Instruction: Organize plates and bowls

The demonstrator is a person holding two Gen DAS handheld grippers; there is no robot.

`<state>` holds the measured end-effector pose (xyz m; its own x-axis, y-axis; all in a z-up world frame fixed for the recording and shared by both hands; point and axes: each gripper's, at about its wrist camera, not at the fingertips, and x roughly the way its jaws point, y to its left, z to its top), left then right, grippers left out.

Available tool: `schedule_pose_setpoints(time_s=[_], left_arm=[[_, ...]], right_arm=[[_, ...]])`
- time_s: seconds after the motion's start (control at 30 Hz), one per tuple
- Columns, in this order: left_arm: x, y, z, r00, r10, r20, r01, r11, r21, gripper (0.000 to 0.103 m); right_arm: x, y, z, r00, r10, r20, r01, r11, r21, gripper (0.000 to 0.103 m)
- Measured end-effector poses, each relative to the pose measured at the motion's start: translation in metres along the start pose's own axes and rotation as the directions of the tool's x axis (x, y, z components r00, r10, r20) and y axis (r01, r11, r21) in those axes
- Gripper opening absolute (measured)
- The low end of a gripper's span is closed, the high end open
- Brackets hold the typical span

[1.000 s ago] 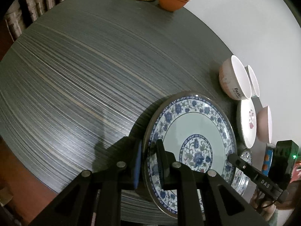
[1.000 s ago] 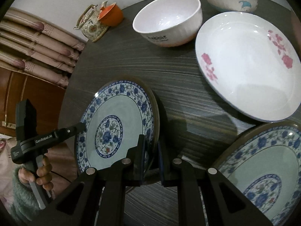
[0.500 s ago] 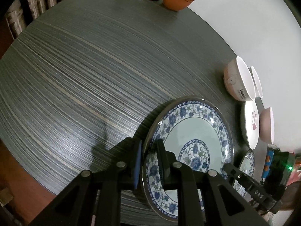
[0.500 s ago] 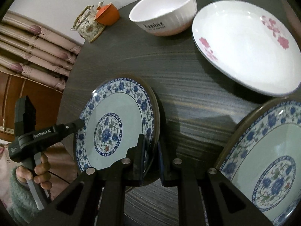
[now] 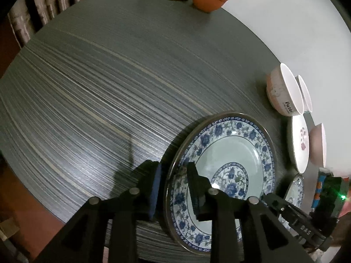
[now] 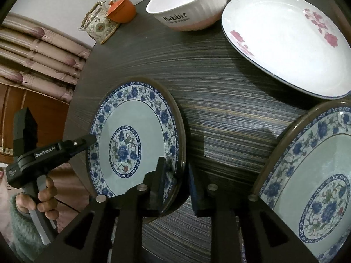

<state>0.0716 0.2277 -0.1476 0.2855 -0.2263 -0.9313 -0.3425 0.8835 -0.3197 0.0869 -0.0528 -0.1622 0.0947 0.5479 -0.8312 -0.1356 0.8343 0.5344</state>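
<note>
Now both grippers are letting go of the blue-and-white floral plate (image 5: 228, 151). The left gripper (image 5: 174, 188) straddles the plate's left rim, one pad outside and one over the patterned border; compared with a second ago its jaws have parted, and a gap shows on each side of the rim. The right gripper (image 6: 176, 184) straddles the opposite rim, jaws likewise opening, with the rim between the pads and no longer pinched. The plate rests flat on the dark striped round table (image 5: 109, 76), at its near edge. This indicates that the placement step is finished. A second blue-and-white plate (image 6: 316, 175) lies near right, apart from the first. Farther off stand the pink-flowered white plate (image 6: 283, 39) and the "Rabbit" bowl (image 6: 188, 6).
</note>
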Motion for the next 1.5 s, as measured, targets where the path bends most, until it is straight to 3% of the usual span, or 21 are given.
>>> schedule_pose_setpoints(time_s=[0.1, 0.23, 0.4, 0.67, 1.03, 1.27, 1.4, 1.5], left_arm=[[-0.008, -0.004, -0.002, 1.000, 0.018, 0.025, -0.018, 1.000, 0.004, 0.037], [-0.026, -0.015, -0.008, 0.993, 0.065, 0.097, -0.069, 0.997, 0.034, 0.037], [-0.051, -0.041, -0.021, 0.967, 0.118, 0.224, -0.144, 0.984, 0.102, 0.037], [-0.067, -0.105, -0.059, 0.949, 0.074, 0.308, -0.151, 0.961, 0.233, 0.049], [-0.047, -0.179, -0.115, 0.966, -0.041, 0.255, -0.056, 0.931, 0.361, 0.050], [-0.028, -0.201, -0.134, 0.972, -0.098, 0.212, -0.003, 0.903, 0.430, 0.050], [-0.011, -0.207, -0.137, 0.984, -0.115, 0.135, 0.048, 0.905, 0.422, 0.050], [0.002, -0.210, -0.137, 0.990, -0.128, 0.067, 0.090, 0.909, 0.407, 0.050]], right_arm=[[-0.006, 0.003, -0.001, 1.000, -0.018, 0.020, 0.019, 1.000, -0.017, 0.029], [-0.022, 0.004, -0.002, 0.997, -0.040, 0.063, 0.042, 0.999, -0.032, 0.032], [-0.050, 0.010, -0.011, 0.984, -0.091, 0.151, 0.104, 0.991, -0.082, 0.034], [-0.093, 0.012, -0.037, 0.944, -0.186, 0.272, 0.221, 0.970, -0.105, 0.035], [-0.146, -0.014, -0.077, 0.870, -0.310, 0.384, 0.362, 0.929, -0.071, 0.038], [-0.173, -0.056, -0.102, 0.846, -0.353, 0.399, 0.381, 0.924, 0.010, 0.039], [-0.179, -0.078, -0.112, 0.850, -0.359, 0.386, 0.372, 0.927, 0.043, 0.042], [-0.184, -0.100, -0.116, 0.873, -0.301, 0.383, 0.302, 0.951, 0.058, 0.042]])
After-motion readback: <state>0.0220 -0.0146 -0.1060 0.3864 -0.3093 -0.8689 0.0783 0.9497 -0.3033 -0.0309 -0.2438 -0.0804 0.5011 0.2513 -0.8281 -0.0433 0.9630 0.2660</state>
